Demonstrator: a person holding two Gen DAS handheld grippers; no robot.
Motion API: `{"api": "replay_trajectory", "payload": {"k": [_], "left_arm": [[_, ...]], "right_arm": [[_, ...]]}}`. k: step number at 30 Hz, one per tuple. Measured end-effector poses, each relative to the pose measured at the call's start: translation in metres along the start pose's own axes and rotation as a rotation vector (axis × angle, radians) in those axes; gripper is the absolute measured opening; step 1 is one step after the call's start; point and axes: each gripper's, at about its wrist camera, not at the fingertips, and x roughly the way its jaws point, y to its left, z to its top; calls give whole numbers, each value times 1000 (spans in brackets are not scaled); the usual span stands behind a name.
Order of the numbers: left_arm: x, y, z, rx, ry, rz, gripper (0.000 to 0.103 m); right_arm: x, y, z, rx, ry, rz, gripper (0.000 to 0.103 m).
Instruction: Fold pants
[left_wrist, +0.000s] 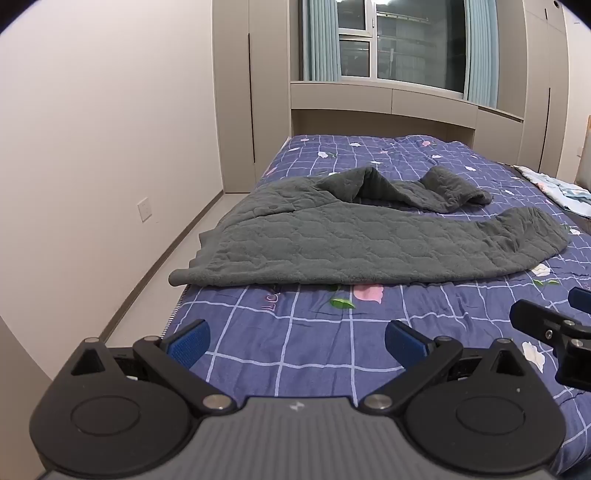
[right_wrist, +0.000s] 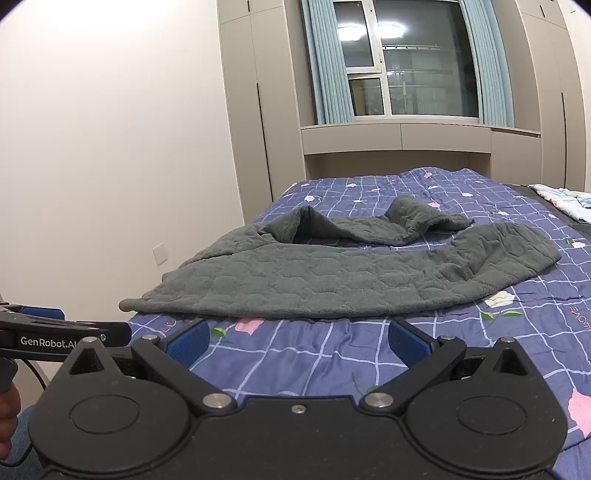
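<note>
On bed (left_wrist: 295, 332), grey pants (left_wrist: 332, 243), both tools spread

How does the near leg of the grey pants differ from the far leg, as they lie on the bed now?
The near leg lies flat and spread; the far leg is bunched, humped up and twisted. The near leg looks wider and reaches further right; the far leg ends shorter. Both are the same grey quilted fabric.

Quilted matt fleece pants (left_wrist: 332, 243) on smooth cotton-looking bedspread (left_wrist: 314, 354).
</note>
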Motion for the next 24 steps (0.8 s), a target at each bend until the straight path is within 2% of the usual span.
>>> {"api": "replay_trajectory", "payload": {"k": [24], "left_arm": [[3, -1, 2, 4, 3, 1, 103]], "right_arm": [[-1, 0, 0, -1, 1, -1, 103]]}}
